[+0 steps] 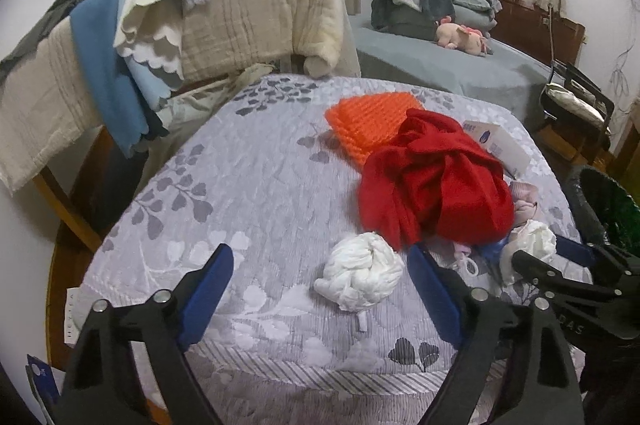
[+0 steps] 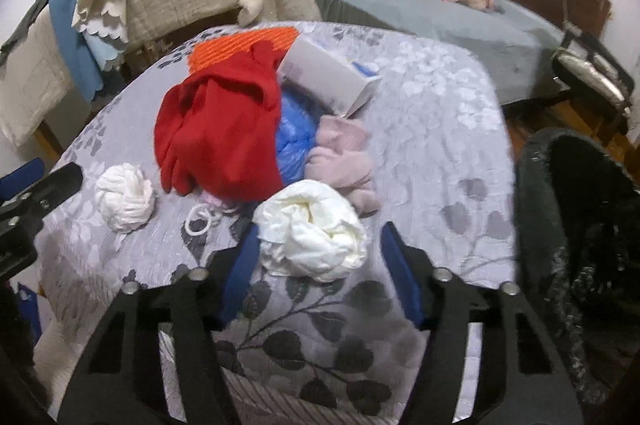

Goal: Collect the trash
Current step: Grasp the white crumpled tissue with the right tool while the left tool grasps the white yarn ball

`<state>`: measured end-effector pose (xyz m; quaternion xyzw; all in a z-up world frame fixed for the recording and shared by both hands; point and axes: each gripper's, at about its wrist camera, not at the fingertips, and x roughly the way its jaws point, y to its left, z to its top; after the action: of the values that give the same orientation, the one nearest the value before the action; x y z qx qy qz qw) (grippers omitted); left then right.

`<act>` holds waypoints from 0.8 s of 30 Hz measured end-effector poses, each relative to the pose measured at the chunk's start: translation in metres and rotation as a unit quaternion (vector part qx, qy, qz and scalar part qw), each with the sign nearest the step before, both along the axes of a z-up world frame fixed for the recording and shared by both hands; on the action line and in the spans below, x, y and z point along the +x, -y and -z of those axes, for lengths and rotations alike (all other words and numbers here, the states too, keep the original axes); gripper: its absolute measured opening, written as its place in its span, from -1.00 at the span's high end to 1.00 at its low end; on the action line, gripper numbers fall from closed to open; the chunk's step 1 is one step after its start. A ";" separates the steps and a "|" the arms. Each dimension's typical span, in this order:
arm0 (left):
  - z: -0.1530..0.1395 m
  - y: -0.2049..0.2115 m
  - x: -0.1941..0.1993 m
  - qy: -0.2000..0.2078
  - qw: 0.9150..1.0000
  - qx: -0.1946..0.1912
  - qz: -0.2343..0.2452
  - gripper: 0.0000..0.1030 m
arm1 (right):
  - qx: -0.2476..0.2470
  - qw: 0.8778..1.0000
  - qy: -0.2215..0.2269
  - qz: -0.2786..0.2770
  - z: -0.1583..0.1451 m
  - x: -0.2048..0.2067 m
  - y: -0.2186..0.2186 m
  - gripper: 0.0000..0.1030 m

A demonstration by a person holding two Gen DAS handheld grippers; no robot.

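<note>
1. Left tool hung open astride the left wad, lined up to pinch it.
2. Right tool bracketed the right wad, pads apart; bin waited right.

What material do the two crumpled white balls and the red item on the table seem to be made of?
The crumpled white ball on the left looks like soft matte tissue paper, twisted in folds. The creamier white ball looks like thin, slightly glossy plastic film, perhaps a bag. The red garment appears to be a fuzzy matte knit or fleece fabric.
</note>
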<state>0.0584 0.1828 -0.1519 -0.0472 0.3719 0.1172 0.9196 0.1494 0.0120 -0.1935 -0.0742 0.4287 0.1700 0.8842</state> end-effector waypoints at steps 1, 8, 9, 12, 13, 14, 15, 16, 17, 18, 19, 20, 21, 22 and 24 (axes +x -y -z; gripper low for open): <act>0.002 0.000 0.002 -0.003 1.000 -0.002 0.002 -0.63 | 0.004 1.000 -0.005 -0.009 0.001 0.000 -0.001 0.14; 0.018 0.007 0.015 -0.027 0.999 -0.021 0.031 -0.29 | 0.020 1.000 -0.009 -0.015 -0.007 -0.004 0.006 0.48; 0.021 0.008 0.017 -0.032 0.999 -0.024 0.035 -0.25 | 0.021 1.000 -0.009 -0.013 -0.008 -0.004 0.008 0.49; 0.030 0.010 0.024 -0.048 0.997 -0.035 0.044 0.00 | 0.020 1.000 -0.006 -0.013 -0.013 -0.007 0.015 0.50; 0.033 0.011 0.026 -0.053 0.997 -0.037 0.046 0.14 | 0.018 1.000 -0.001 -0.012 -0.016 -0.008 0.017 0.50; 0.035 0.012 0.028 -0.057 0.997 -0.033 0.044 0.27 | 0.016 1.000 0.002 -0.012 -0.017 -0.009 0.020 0.50; 0.035 0.013 0.028 -0.055 0.997 -0.026 0.042 0.33 | 0.014 1.000 0.004 -0.012 -0.018 -0.010 0.022 0.50; 0.034 0.014 0.028 -0.052 0.997 -0.024 0.041 0.51 | 0.013 1.000 0.006 -0.012 -0.020 -0.011 0.023 0.50; 0.032 0.014 0.028 -0.050 0.998 -0.023 0.041 0.54 | 0.013 1.000 0.008 -0.011 -0.021 -0.012 0.025 0.50; 0.030 0.013 0.027 -0.047 0.998 -0.024 0.039 0.55 | 0.016 1.000 0.008 -0.009 -0.023 -0.012 0.028 0.50; 0.028 0.013 0.026 -0.046 0.998 -0.025 0.038 0.56 | 0.020 1.000 0.008 -0.007 -0.025 -0.013 0.030 0.50; 0.026 0.012 0.025 -0.045 0.998 -0.026 0.037 0.58 | 0.023 1.000 0.009 -0.006 -0.027 -0.014 0.032 0.50; 0.023 0.013 0.023 -0.043 0.998 -0.024 0.035 0.58 | 0.025 1.000 0.010 -0.004 -0.029 -0.015 0.034 0.50; 0.021 0.013 0.021 -0.039 0.998 -0.024 0.034 0.59 | 0.027 1.000 0.012 -0.002 -0.032 -0.015 0.036 0.50; 0.012 0.015 0.016 -0.031 0.999 -0.024 0.032 0.60 | 0.031 0.999 0.016 0.003 -0.037 -0.016 0.041 0.50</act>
<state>0.0746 0.1679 -0.1644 -0.0542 0.4039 0.0802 0.9097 0.1330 -0.0295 -0.1565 -0.0477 0.4093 0.1793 0.8934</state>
